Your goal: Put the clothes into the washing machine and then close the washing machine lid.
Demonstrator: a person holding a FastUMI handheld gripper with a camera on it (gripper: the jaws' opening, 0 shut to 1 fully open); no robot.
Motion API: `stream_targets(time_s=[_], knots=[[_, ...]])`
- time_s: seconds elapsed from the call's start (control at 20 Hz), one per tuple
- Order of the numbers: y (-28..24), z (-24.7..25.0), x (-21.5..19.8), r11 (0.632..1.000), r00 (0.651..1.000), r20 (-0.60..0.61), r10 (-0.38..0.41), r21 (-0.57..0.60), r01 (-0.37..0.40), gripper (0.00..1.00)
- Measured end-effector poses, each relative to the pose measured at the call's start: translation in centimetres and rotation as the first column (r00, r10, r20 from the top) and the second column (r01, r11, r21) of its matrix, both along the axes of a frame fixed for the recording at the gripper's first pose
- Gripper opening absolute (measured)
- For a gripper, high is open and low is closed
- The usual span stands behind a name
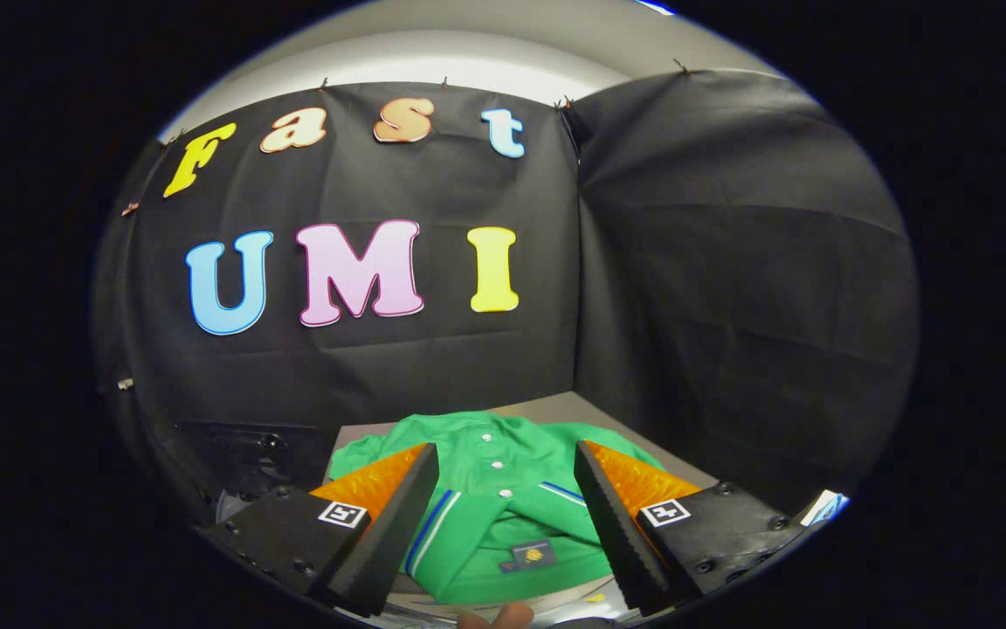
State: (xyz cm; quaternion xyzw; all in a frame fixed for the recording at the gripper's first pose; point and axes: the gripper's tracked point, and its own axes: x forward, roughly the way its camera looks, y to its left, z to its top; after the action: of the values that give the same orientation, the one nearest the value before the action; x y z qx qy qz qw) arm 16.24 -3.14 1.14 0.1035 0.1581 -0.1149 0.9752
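Lying flat on a pale tabletop (pixel 586 406), the green shirt (pixel 503 524) sits directly below and between the gripper (pixel 506 505) fingers. Its collar, trimmed with blue and white stripes, faces toward the camera, and a small dark label sits just inside the neckline. A row of white buttons runs up the placket away from the fingers. The garment's body extends beyond the fingertips toward the booth's far corner.

The gripper is spread wide. The left finger (pixel 381 524) and the right finger (pixel 621 524) stand well apart, each over a shoulder area of the shirt, with the collar and placket visible in the gap. Nothing is held between them; whether the tips touch the fabric cannot be told.

A dark object (pixel 250 454) sits to the left of the shirt, beyond the left finger, too dim to identify. Black cloth walls (pixel 730 288) enclose the table on the far sides.
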Motion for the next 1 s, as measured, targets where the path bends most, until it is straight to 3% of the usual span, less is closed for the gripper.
stream_targets(time_s=[0.15, 0.35, 0.5, 0.55, 0.7, 0.75, 1.0], knots=[[1.5, -3.3, 3.7, 0.998, 0.986, -0.159, 0.048, 0.051, -0.040, 0.99], [1.7, -7.1, 6.5, 0.994, 0.938, -0.334, 0.090, 0.091, -0.063, 0.99], [2.0, -9.4, 7.5, 0.982, 0.914, -0.383, 0.138, 0.175, -0.075, 0.99], [1.7, -9.2, 8.1, 0.979, 0.919, -0.363, 0.151, 0.186, -0.087, 1.00], [1.0, -10.0, 9.2, 0.978, 0.911, -0.371, 0.178, 0.169, -0.123, 0.99], [0.5, -10.1, 9.0, 0.979, 0.907, -0.380, 0.179, 0.156, -0.128, 0.95], [-0.1, -9.6, 9.0, 0.988, 0.904, -0.408, 0.124, 0.131, -0.077, 0.28]])
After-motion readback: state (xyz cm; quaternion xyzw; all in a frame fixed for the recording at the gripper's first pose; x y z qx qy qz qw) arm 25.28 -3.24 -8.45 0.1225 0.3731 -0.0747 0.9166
